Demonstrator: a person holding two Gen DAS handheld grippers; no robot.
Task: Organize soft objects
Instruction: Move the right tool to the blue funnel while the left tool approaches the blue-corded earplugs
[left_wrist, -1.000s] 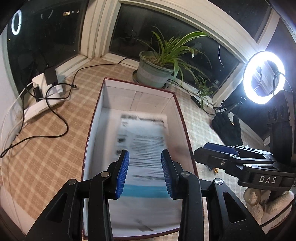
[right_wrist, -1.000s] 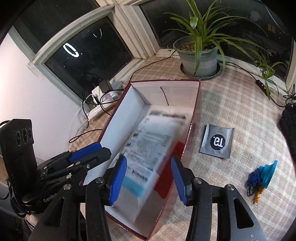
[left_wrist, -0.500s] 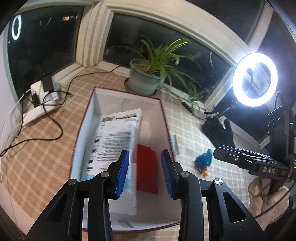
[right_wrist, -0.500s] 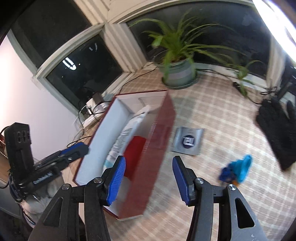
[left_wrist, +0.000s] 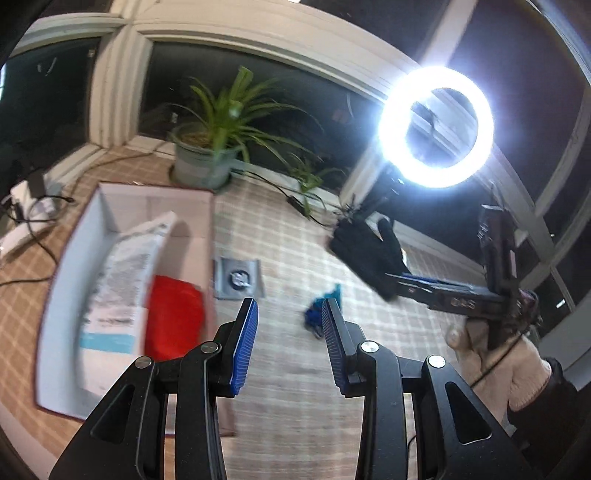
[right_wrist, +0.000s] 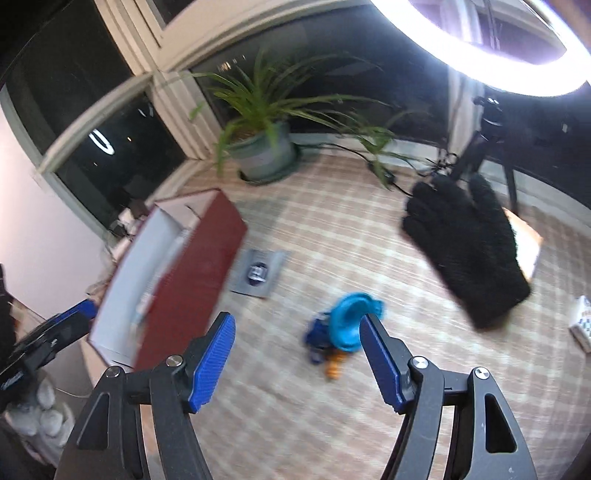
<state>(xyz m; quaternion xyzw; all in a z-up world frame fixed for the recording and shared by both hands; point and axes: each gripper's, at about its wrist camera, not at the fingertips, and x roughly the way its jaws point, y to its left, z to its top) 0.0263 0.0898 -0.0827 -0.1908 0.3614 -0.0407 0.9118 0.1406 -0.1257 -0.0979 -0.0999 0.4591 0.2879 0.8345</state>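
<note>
Blue-padded right gripper (right_wrist: 297, 363) is hanging with jaws just widened, nothing between them, above a blue bundle (right_wrist: 345, 330) lying on the checked mat (right_wrist: 332, 221). Left gripper (left_wrist: 290, 345) is hovering part-spread, empty. Box (left_wrist: 70, 258) is holding a white packet (left_wrist: 118, 280) and red cloth (left_wrist: 173, 321).

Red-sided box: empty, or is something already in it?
Not empty. The box holds a white printed packet and a red item beside it.
</note>
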